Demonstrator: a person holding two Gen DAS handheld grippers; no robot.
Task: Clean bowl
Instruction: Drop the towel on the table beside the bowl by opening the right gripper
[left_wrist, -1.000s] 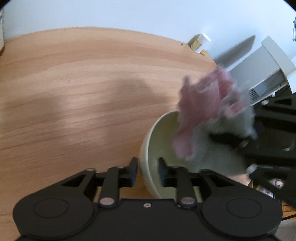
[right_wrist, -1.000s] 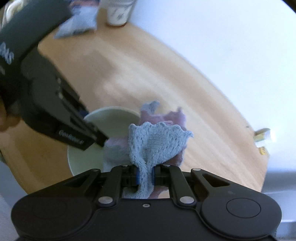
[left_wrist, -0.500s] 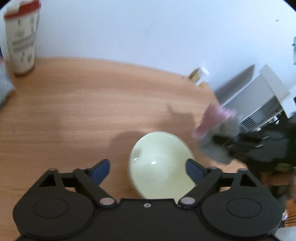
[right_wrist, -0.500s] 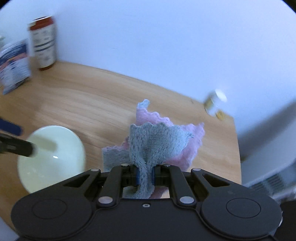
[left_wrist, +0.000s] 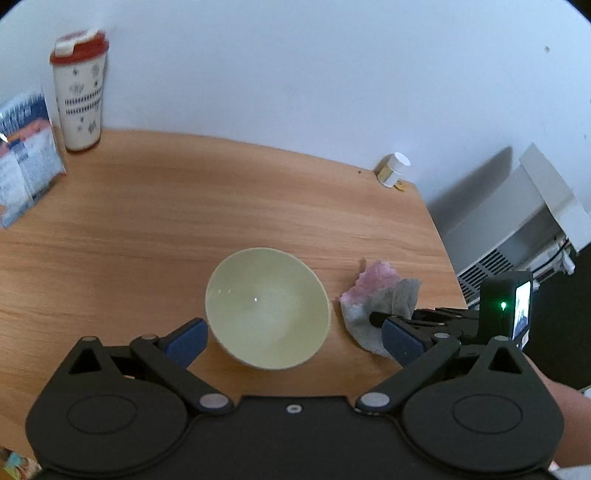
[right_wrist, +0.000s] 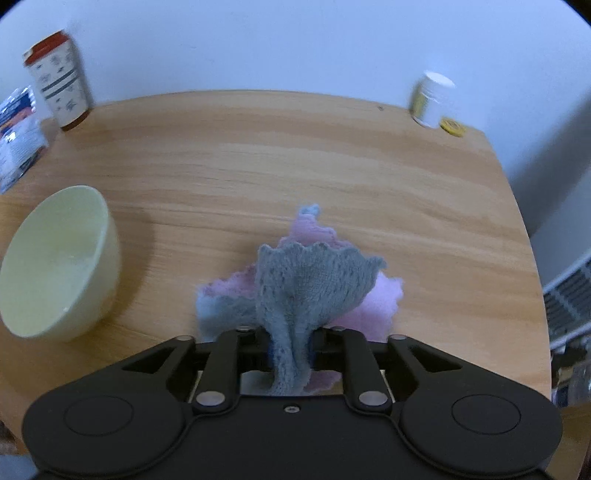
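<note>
Two matte black handheld grippers are seen, the left gripper (left_wrist: 291, 336) fitted with blue ribbed pads (left_wrist: 400, 341), silver pivot screws and moulded round discs, the right gripper (right_wrist: 291, 347) built likewise.

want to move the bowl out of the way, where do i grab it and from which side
Probably the bowl rim, from above: it stands upright and open on the table, with a thin lip and sloping wall, so one finger inside and one outside should hold. Take the near or left part; the cloth and right gripper lie close on its right.
</note>
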